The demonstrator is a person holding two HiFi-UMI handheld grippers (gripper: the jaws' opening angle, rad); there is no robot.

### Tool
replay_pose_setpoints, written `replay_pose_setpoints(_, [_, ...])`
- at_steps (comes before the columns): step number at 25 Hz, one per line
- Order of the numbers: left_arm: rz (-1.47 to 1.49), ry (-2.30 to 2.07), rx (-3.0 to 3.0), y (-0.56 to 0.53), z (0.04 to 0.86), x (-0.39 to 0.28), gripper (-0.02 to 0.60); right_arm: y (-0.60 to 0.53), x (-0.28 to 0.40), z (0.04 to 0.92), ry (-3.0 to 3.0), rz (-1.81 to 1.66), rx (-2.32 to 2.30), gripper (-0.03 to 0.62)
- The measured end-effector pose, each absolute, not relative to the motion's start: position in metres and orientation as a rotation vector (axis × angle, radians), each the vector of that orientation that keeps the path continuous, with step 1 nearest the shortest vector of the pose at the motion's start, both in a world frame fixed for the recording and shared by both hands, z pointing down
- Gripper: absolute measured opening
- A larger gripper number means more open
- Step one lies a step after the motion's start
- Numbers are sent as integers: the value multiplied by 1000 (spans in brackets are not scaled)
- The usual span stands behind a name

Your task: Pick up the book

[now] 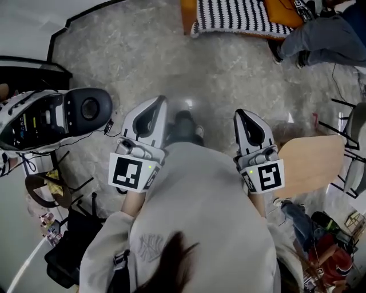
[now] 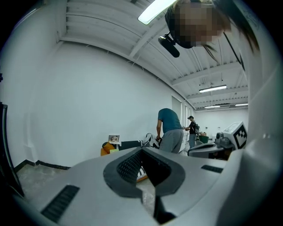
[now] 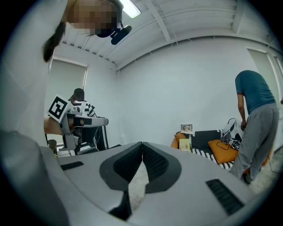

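Note:
Far off across the room, a thin yellow-green book (image 3: 184, 144) stands upright against a low bench (image 3: 208, 148), below a small framed picture (image 3: 186, 129). I can see no book in the head view. My left gripper (image 1: 162, 98) and right gripper (image 1: 239, 112) are held side by side in front of the person's body, pointing forward over the stone floor. The left gripper (image 2: 142, 151) has its jaws closed tip to tip with nothing between them. The right gripper (image 3: 142, 143) is likewise shut and empty.
The bench (image 1: 240, 17) with a striped blanket and orange cushion (image 1: 283, 11) lies ahead. A person in grey trousers (image 1: 326, 37) stands beside it. A black-and-white machine (image 1: 51, 117) is at the left, and a wooden chair seat (image 1: 311, 163) at the right.

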State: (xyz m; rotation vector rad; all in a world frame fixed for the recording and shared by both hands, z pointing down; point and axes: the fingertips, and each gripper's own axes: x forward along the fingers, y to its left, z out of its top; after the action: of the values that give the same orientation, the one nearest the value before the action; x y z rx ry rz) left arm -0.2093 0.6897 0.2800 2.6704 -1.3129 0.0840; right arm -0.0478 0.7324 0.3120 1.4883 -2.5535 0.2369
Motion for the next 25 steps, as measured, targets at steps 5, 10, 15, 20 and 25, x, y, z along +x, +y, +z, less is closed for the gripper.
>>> replay_pose_setpoints(5, [134,-1232,2710,641,282,-221,9,684,-73,301,-2513,233,1525,18])
replay_pose_setpoints(10, [145,-1173,2680,581,287,-227,9,627,-82,302,-2450,230,1566,18])
replay_pose_setpoints(15, [152,-1157,2687,574,286,-227,9,620,-76,304,-2434,237,1609,18])
replay_pose_setpoints(20, [170,-1096,2719,578,286,-223,9,624,-77,307,-2435,273,1633,18])
replay_pose_setpoints(25, [123,-1094,2692,565,288,-229,9,620,-90,317,-2431,327,1605,18])
